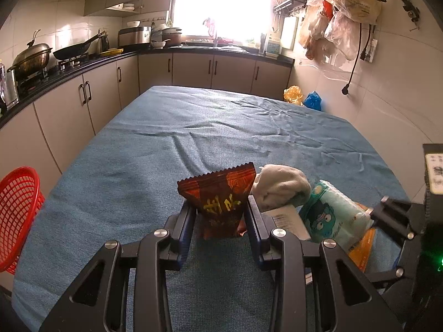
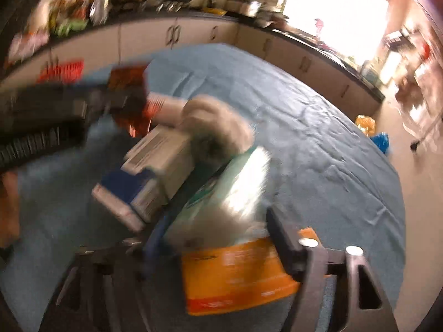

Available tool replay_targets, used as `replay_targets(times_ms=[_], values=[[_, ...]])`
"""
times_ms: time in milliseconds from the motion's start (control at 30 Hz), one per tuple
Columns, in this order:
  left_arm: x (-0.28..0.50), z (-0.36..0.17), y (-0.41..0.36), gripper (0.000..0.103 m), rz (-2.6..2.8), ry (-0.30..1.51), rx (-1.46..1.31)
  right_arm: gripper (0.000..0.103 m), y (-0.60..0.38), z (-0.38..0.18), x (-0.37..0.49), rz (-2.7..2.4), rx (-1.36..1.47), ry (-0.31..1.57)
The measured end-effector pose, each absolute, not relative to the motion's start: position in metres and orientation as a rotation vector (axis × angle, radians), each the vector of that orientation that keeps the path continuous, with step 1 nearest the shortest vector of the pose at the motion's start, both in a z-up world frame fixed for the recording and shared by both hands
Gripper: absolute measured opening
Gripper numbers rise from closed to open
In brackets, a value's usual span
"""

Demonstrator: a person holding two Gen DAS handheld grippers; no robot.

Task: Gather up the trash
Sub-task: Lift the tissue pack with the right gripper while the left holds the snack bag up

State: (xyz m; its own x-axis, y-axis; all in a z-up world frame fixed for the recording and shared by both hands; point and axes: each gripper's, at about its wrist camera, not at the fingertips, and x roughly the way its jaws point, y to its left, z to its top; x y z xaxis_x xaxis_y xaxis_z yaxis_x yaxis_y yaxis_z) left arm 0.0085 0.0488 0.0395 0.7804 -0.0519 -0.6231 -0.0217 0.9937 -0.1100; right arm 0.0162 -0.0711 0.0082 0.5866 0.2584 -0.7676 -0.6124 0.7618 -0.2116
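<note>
So the left gripper [image 1: 220,215] is clamped on a dark red snack wrapper [image 1: 218,199], holding it upright off the blue tablecloth [image 1: 193,138], which covers the whole table. The red mesh basket [image 1: 16,215] sits far off to its left, at the table's edge. My guess is that's where the trash goes, so that wrapper looks picked and waiting for the carry over.

The right wrist view is badly smeared, so take this part loosely. The right gripper [image 2: 221,221] is angled down into the pile just right of the left one, with a pale green tissue pack [image 2: 235,188] with a cartoon print between its fingers and an orange packet [image 2: 235,274] underneath. I honestly can't tell if the pads are pressing on the pack or just straddling it. It looks like it's partway through lining up a grab.

Also in that pile: a grey crumpled cloth or sock [image 1: 282,185] just ahead of the tissue pack, and a white box with a blue end [image 2: 149,177] beside it, to the right gripper's left.

Next move as I see it: the right one needs to settle and squeeze squarely on the soft pack without dragging the box or cloth along, while the left swings left and drops the wrapper over the basket.
</note>
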Motion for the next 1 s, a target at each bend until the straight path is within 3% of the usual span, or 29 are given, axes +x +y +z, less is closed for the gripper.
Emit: replay_targets(times_ms=[33,133,200,267,300,433,467,533,633,700,767,833,1000], values=[[0.008,0.04,0.049,0.034,-0.016,0.673,-0.112,0.025,-0.07,0.009,0.017,0.54,-0.481,0.81],[0.01,0.039,0.05,0.034,-0.014,0.679,-0.117,0.024,-0.074,0.007,0.02,0.519,-0.48,0.821],[0.01,0.04,0.048,0.034,-0.017,0.679,-0.117,0.04,-0.081,0.009,0.026,0.542,-0.423,0.852],[0.01,0.039,0.048,0.034,-0.015,0.681,-0.106,0.07,-0.09,0.013,0.029,0.55,-0.361,0.859],[0.011,0.039,0.049,0.034,-0.016,0.685,-0.109,0.073,-0.093,0.016,0.031,0.549,-0.336,0.853],[0.014,0.036,0.054,0.034,-0.016,0.707,-0.136,0.071,-0.11,0.028,0.043,0.585,-0.158,0.872],[0.015,0.035,0.055,0.034,-0.017,0.714,-0.142,0.058,-0.114,0.026,0.047,0.584,-0.122,0.886],[0.018,0.032,0.059,0.034,-0.02,0.737,-0.166,0.045,-0.114,0.02,0.052,0.575,-0.095,0.924],[0.022,0.027,0.067,0.034,-0.029,0.77,-0.214,0.045,-0.121,0.012,0.063,0.541,-0.039,0.978],[0.024,0.025,0.07,0.034,-0.026,0.78,-0.229,0.047,-0.128,0.01,0.064,0.549,0.019,0.997],[0.025,0.024,0.07,0.034,-0.027,0.788,-0.234,0.066,-0.135,0.012,0.064,0.55,0.075,1.0],[0.025,0.023,0.069,0.034,-0.027,0.791,-0.232,0.074,-0.141,0.015,0.065,0.56,0.15,1.004],[0.026,0.022,0.068,0.034,-0.022,0.793,-0.224,0.075,-0.163,0.009,0.08,0.56,0.371,1.03]])
